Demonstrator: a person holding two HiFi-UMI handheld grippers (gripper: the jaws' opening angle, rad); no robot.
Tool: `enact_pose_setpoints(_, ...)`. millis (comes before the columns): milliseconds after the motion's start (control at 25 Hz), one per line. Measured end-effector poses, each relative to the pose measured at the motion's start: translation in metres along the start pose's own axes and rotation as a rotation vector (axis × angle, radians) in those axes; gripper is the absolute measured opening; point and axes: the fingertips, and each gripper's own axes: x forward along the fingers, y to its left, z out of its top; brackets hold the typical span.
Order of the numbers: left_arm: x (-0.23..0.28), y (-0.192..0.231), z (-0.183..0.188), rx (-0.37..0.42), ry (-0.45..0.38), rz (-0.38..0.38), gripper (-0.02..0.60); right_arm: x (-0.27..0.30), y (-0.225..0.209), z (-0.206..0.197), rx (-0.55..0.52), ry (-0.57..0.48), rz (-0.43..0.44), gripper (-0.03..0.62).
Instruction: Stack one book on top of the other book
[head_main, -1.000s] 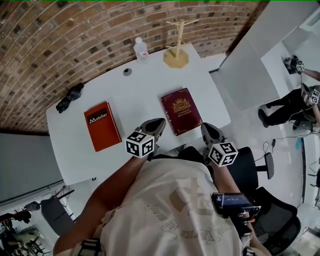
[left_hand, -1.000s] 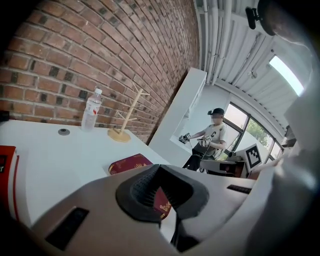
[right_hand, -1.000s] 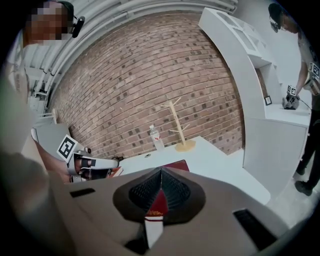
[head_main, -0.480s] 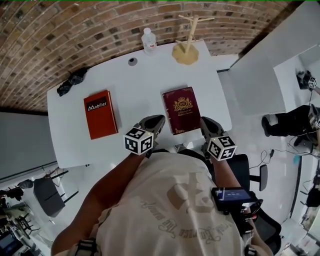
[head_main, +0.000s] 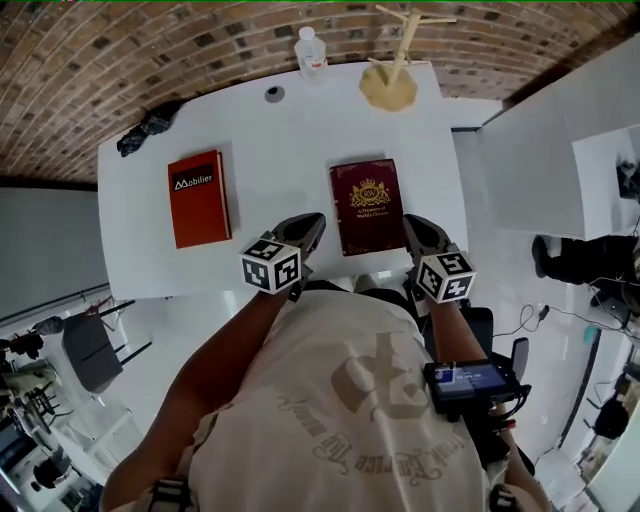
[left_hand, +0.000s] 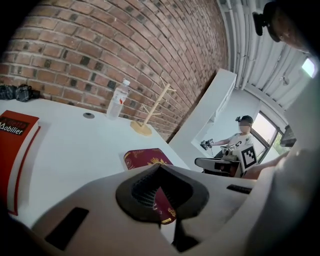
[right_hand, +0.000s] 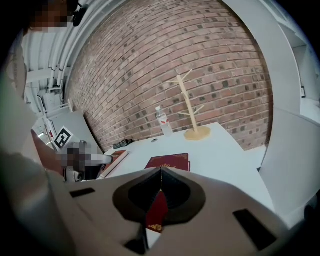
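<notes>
Flanking near end of maroon book (head_main: 367, 205), L gripper (head_main: 308, 224) & R gripper (head_main: 421, 226) both w/ jaws shut, nothing held. Red book (head_main: 198, 197) flat on white table (head_main: 280, 150), well left of maroon book, not touching.

- The head view looks steeply down from above the person onto the whole white table (head_main: 280, 200).
- The left gripper view sits low near the table's front edge and faces across it to the brick wall (left_hand: 100, 45).
- The right gripper view does likewise, further right.
- All three share the maroon book (head_main: 368, 205), bottle (head_main: 311, 52) and wooden stand (head_main: 390, 85).
</notes>
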Motion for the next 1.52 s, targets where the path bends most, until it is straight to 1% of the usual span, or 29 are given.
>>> enact_pose_setpoints(320,0.010,0.002,-0.016,-0.017,0.023,0.025,0.020,0.027,-0.015,-0.015,-0.040,0.093,0.026,0.021)
enact_pose_setpoints(440,0.012,0.003,-0.023,-0.031,0.040,0.026,0.020,0.035,-0.021,-0.023,-0.060,0.144,0.015,0.021)
enact_pose_setpoints(640,0.019,0.007,-0.028,-0.051,0.053,0.026,0.020,0.046,-0.023,-0.035,-0.136,0.224,0.006,0.021)
enact_pose_setpoints(880,0.026,0.006,-0.028,-0.043,0.066,0.016,0.020,0.048,-0.034,-0.053,-0.160,0.279,-0.044,0.021)
enact_pose_setpoints(1000,0.028,0.004,-0.029,-0.042,0.074,0.010,0.020,0.048,-0.036,-0.059,-0.175,0.282,-0.045,0.021)
enact_pose_setpoints(1160,0.030,0.003,-0.036,-0.052,0.093,0.003,0.020,0.047,-0.035,-0.058,-0.162,0.278,-0.032,0.021)
enact_pose_setpoints(1520,0.042,0.009,-0.051,-0.140,0.129,0.007,0.021,0.048,-0.037,-0.058,-0.159,0.285,-0.017,0.021)
